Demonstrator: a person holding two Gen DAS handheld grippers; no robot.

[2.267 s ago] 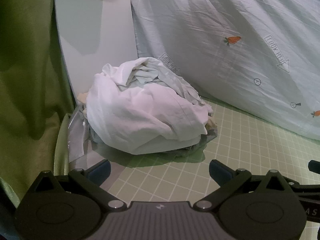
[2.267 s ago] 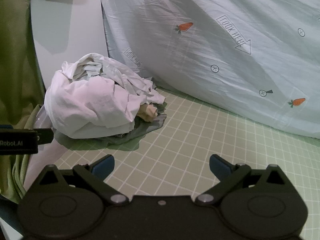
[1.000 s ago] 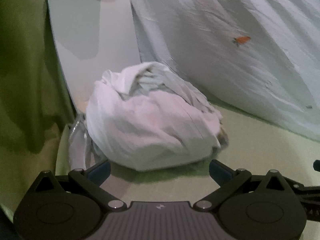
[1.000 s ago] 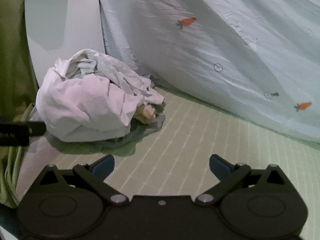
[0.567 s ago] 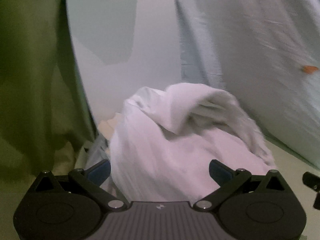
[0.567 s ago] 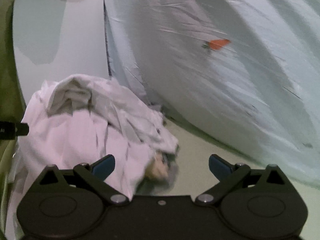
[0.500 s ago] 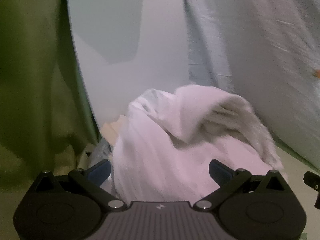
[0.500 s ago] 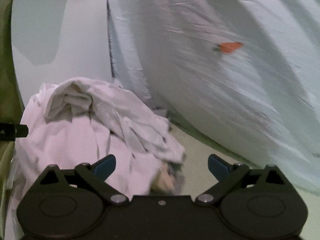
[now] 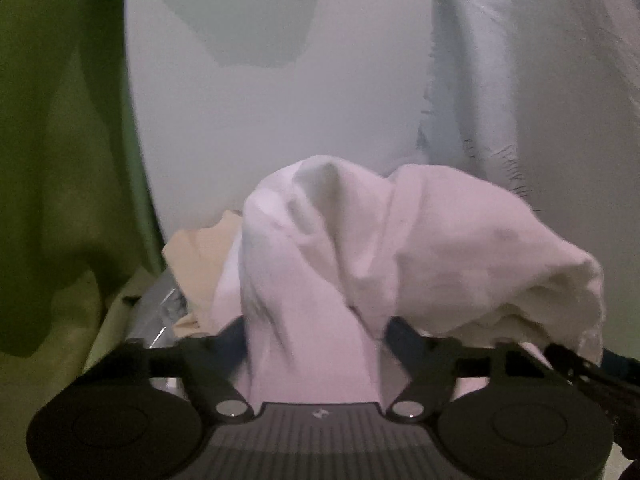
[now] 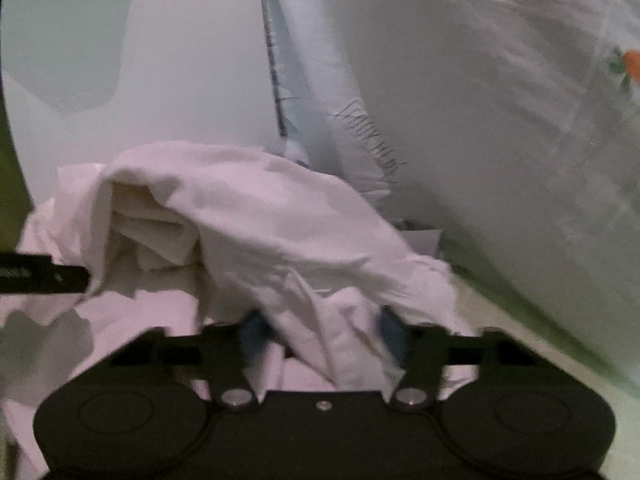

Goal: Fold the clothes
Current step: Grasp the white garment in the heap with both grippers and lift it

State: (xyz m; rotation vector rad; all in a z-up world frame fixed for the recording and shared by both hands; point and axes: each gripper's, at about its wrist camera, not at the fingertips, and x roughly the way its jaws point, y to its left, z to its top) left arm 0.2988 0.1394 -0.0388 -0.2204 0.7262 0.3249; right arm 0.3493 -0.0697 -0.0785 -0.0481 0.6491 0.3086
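the pale blue sheet (image 10: 500,128) fills the right and upper right of the right wrist view, hanging in soft folds, with a small orange carrot print (image 10: 632,62) at the far right edge and some printed lettering lower down near the middle. in the left wrist view the same sheet runs down the upper right of the frame. a white board (image 9: 260,100) stands behind everything in the upper middle of the left wrist view, and a green cloth (image 9: 52,160) covers the whole left side.

the white clothes (image 9: 400,248), a crumpled heap, sit in the middle and lower middle of both views, close up against the cameras and in front of the board and sheet. a beige garment (image 9: 196,256) pokes out at the heap's left side in the left wrist view, just above a bit of clear plastic (image 9: 156,316) at the lower left.

the left gripper (image 9: 316,344) is at the bottom middle of its view, its fingers standing apart with a fold of the white clothes lying between them; whether they are pressing on it cannot be told. the right gripper (image 10: 324,332) sits at the bottom middle of its view in the same way, fingers apart with white fabric bunched between them, and the blur leaves its grip unclear too.
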